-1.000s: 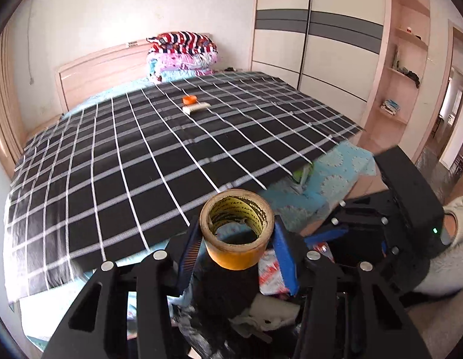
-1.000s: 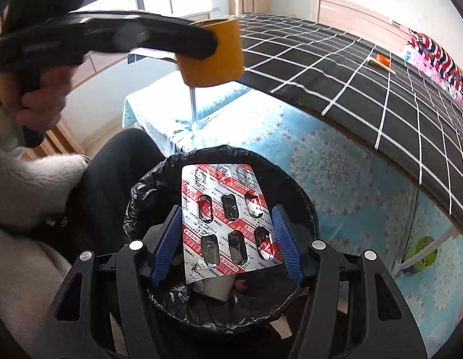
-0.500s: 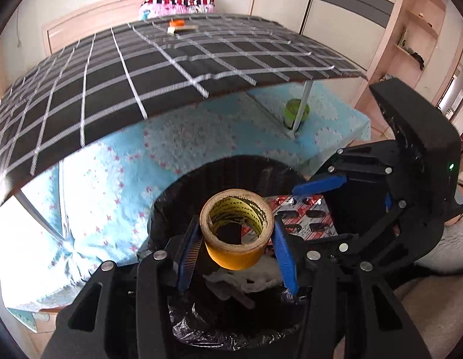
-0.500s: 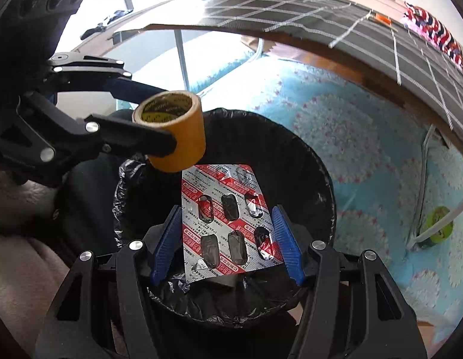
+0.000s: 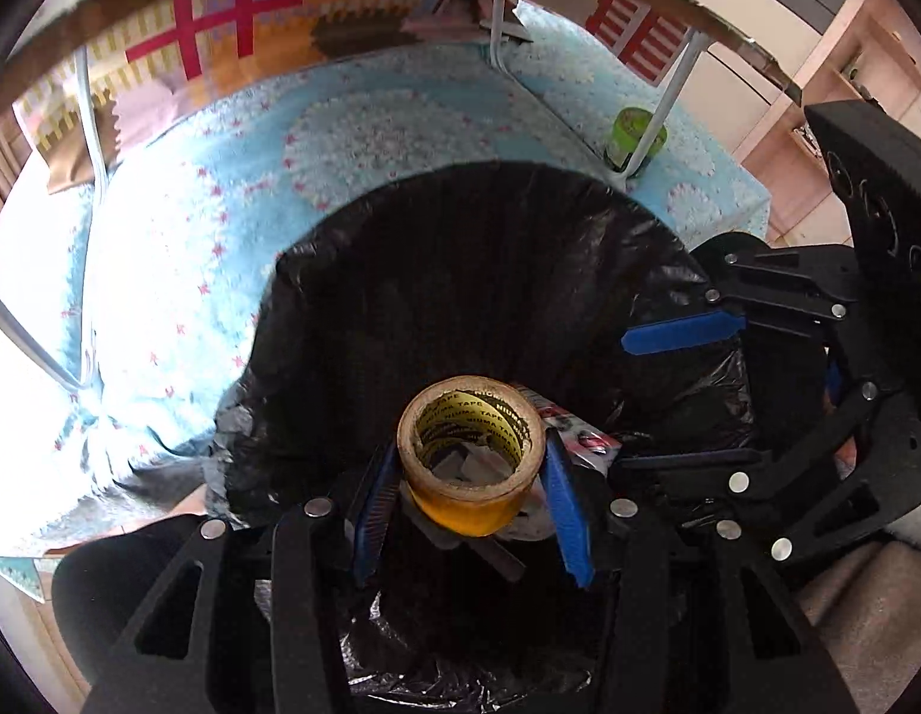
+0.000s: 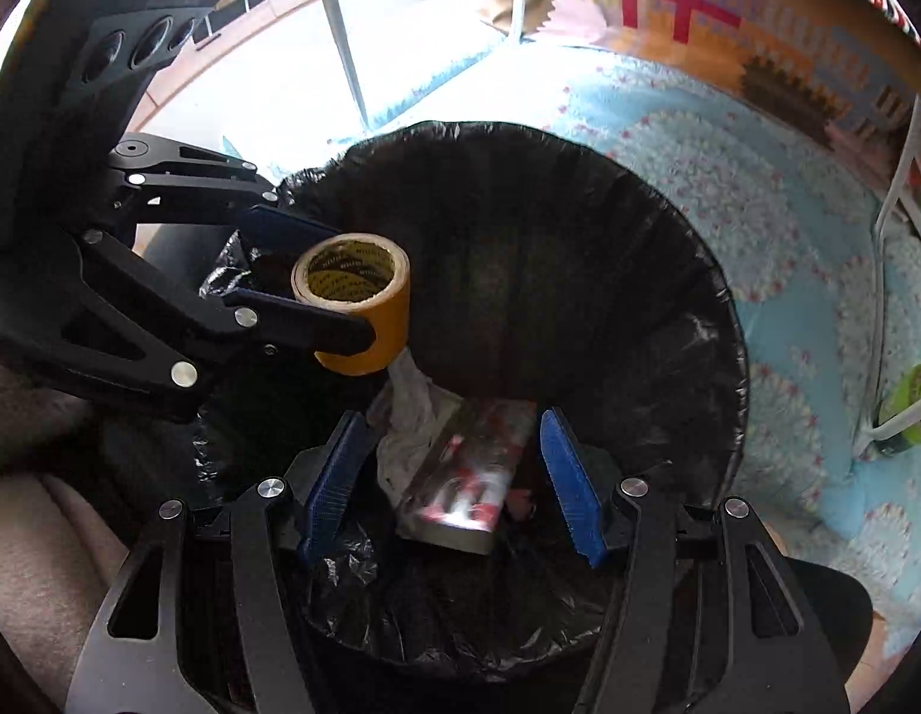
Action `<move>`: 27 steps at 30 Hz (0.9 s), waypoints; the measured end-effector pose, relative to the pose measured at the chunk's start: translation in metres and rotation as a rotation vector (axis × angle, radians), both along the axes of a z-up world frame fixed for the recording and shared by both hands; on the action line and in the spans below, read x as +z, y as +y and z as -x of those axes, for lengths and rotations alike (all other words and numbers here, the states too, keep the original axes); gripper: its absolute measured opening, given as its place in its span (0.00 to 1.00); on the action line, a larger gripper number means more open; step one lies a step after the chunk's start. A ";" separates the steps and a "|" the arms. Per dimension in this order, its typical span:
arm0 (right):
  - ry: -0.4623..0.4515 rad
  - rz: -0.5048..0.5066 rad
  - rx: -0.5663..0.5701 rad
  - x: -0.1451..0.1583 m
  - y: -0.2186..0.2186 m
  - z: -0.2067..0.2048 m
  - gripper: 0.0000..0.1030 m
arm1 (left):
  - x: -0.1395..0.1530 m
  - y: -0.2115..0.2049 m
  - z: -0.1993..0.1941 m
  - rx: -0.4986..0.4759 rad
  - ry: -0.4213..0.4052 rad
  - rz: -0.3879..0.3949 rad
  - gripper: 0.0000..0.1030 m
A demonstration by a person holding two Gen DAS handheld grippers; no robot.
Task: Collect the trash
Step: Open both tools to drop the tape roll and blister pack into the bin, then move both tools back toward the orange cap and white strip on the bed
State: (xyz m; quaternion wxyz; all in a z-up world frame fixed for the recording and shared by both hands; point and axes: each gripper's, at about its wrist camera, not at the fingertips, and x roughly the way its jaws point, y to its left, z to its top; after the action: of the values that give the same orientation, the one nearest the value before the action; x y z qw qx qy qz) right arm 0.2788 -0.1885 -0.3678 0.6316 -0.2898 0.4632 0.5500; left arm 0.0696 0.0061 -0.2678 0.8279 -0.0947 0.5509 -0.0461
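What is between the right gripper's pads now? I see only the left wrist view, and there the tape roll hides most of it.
Observer: In the right wrist view, the red and silver blister pack is blurred and tilted between the pads of the right gripper. There is a gap on each side, so it looks released.
Operator: Is my roll really over the bin?
Observer: Yes. The tape roll, clamped in the left gripper, hangs inside the rim of the black-lined bin, above crumpled white paper.
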 end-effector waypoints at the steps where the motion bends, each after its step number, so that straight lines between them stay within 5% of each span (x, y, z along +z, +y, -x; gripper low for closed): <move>1: 0.001 0.001 -0.003 -0.001 0.001 -0.001 0.59 | -0.001 0.000 -0.001 0.001 0.005 0.007 0.44; 16: 0.002 -0.058 -0.059 0.012 -0.016 -0.006 0.59 | 0.016 -0.003 0.004 -0.012 -0.034 0.008 0.45; 27: -0.053 -0.168 -0.128 0.053 -0.038 -0.017 0.59 | 0.072 -0.005 0.016 -0.043 -0.177 -0.045 0.45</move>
State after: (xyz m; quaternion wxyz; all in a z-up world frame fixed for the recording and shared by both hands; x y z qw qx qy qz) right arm 0.2954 -0.2262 -0.3151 0.6994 -0.2200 0.4164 0.5376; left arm 0.0540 0.0008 -0.1961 0.8740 -0.0598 0.4785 -0.0594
